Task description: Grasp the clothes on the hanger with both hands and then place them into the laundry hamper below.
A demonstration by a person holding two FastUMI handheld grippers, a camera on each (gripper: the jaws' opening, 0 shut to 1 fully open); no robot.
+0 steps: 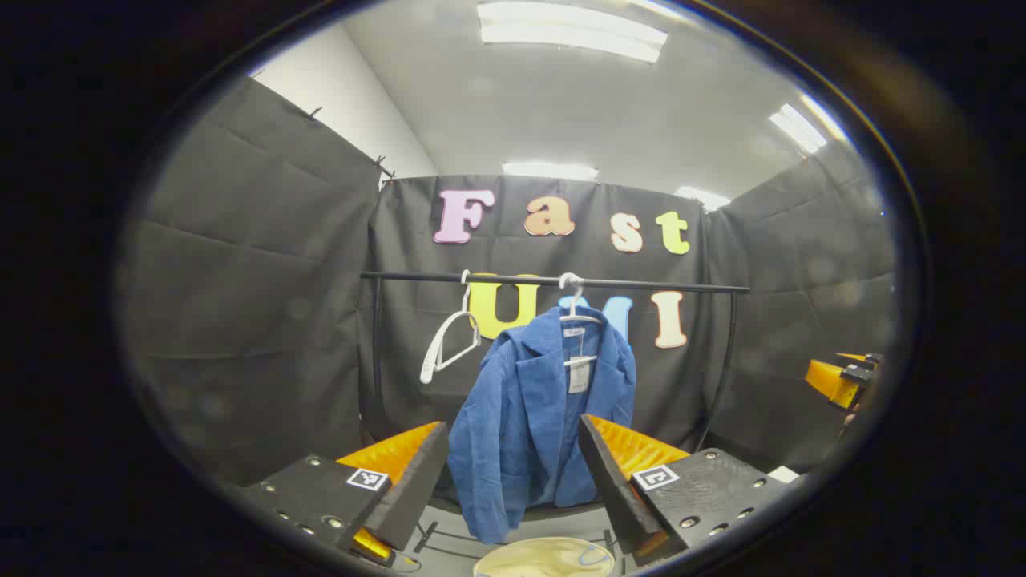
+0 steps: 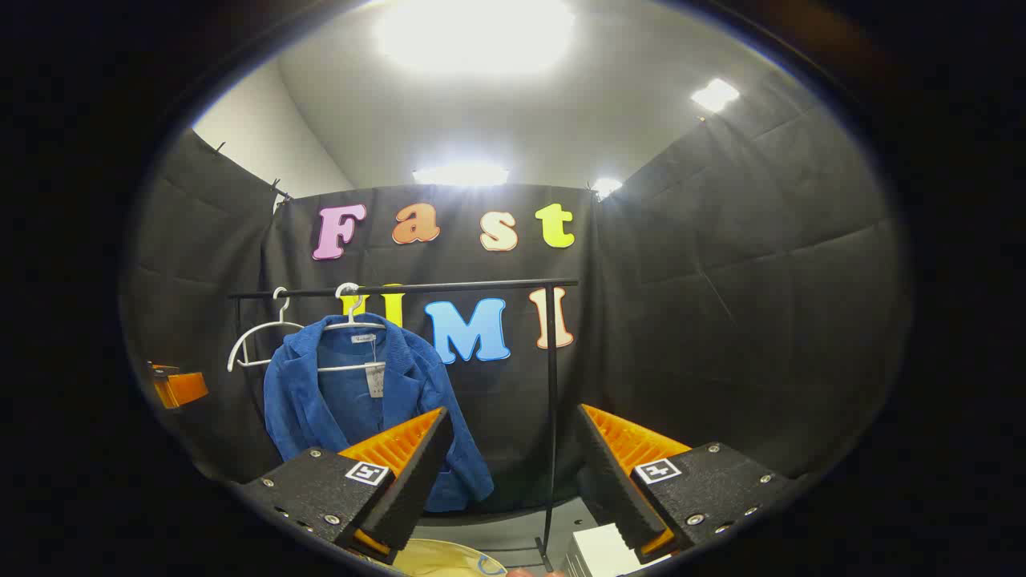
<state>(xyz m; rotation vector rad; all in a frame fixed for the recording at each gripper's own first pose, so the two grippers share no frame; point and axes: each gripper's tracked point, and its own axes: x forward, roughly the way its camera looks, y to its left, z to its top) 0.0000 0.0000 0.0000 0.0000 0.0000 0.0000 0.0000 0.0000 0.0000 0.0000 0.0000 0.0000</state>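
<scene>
While nothing is yet grasped, left gripper view: left gripper point(image 1: 513, 481) spread apart, empty; blue jacket point(image 1: 539, 409) on hanger point(image 1: 575, 308), centre frame; hamper point(image 1: 545, 558) rim at bottom. Right gripper view: right gripper point(image 2: 509, 473) apart, empty; jacket left of centre. Grasp and drop both remain.

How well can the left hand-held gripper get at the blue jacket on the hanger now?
Probably yes. The left hand-held gripper is open and points straight at the blue jacket, which hangs free on the rail. Nothing stands between them; it must only move closer.
</scene>
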